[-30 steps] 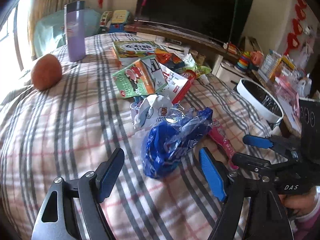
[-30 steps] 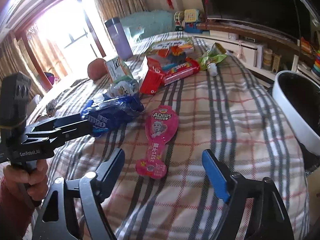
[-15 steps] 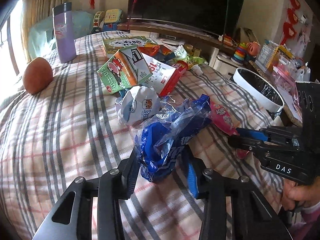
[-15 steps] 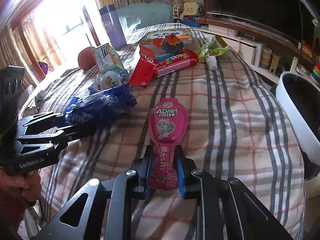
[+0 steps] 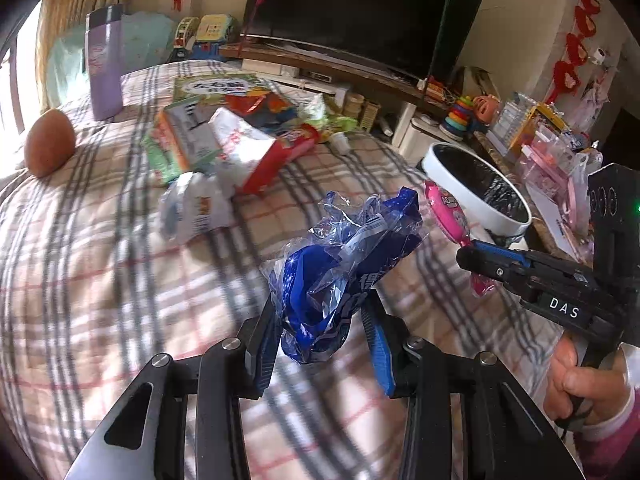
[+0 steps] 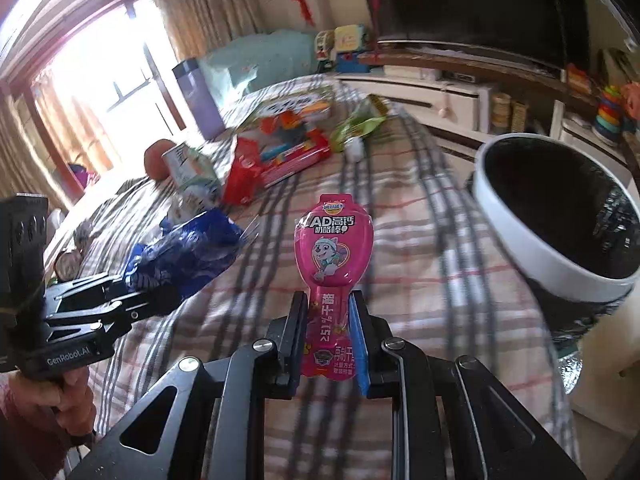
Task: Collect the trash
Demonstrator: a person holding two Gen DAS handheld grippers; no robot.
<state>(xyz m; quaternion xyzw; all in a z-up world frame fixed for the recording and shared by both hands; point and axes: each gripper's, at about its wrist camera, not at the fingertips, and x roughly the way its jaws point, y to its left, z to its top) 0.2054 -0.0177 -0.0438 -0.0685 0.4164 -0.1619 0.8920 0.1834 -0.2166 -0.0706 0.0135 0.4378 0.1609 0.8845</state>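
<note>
My left gripper is shut on a crumpled blue plastic wrapper and holds it above the plaid bedcover. My right gripper is shut on the stem of a pink spoon-shaped snack packet, also lifted off the cover. Each gripper shows in the other's view: the right one with the pink packet, the left one with the blue wrapper. A white-rimmed bin with a black liner stands off the bed's right edge.
More litter lies farther up the bed: a white crumpled pouch, a red-and-white carton, a green carton, a green pouch. A purple flask and a brown round object stand at far left. A TV shelf runs behind.
Both grippers closed on their items, the left on the blue wrapper and the right on the pink packet, then lifted them off the bedcover and swung toward the bin side.
</note>
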